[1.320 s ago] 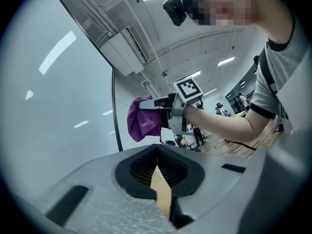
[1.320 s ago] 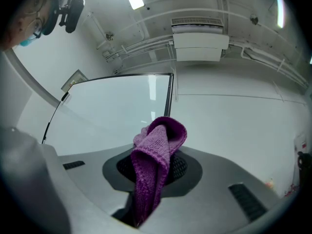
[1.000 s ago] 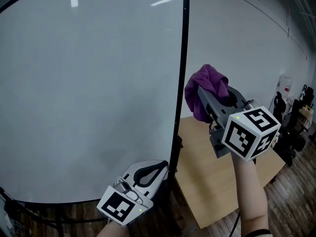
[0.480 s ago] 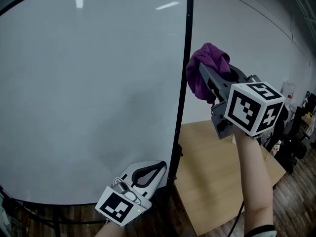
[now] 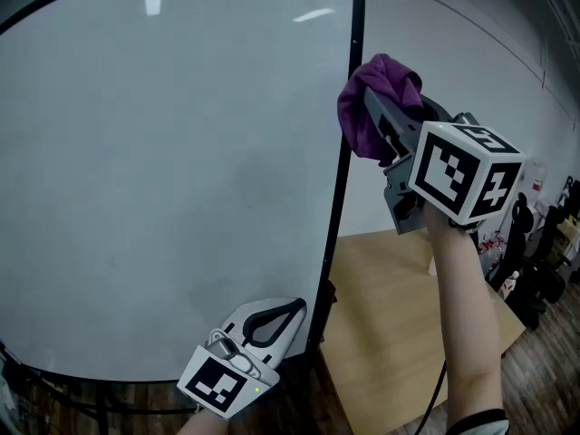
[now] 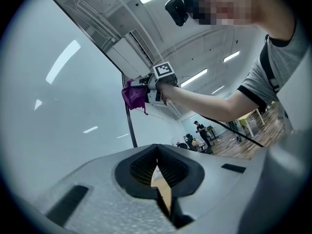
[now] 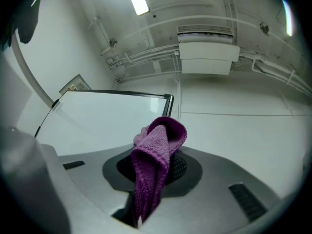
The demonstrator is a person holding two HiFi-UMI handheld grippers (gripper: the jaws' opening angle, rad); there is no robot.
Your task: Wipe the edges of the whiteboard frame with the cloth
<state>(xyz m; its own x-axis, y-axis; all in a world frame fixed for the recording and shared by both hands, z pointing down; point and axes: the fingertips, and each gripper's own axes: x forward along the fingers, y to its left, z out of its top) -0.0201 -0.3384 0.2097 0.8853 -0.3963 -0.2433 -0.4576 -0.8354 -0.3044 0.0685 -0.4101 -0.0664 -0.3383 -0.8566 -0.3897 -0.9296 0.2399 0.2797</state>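
Observation:
A large whiteboard (image 5: 163, 170) with a thin black frame (image 5: 348, 134) fills the left of the head view; its top right corner (image 7: 169, 98) shows in the right gripper view. My right gripper (image 5: 381, 120) is raised beside the frame's right edge, near the top, shut on a bunched purple cloth (image 5: 373, 98) (image 7: 155, 157). The cloth sits right beside the frame; I cannot tell whether it touches. My left gripper (image 5: 272, 320) hangs low by the frame's lower right part, jaws shut on nothing (image 6: 158, 179).
A light wooden table (image 5: 399, 306) stands behind and right of the board. Black chairs and gear (image 5: 544, 243) crowd the far right along a white wall. The board's dark stand legs (image 5: 54, 397) rest on wood flooring.
My right gripper has risen along the frame's right edge with the purple cloth, from mid height to near the top corner. The left gripper has stayed put.

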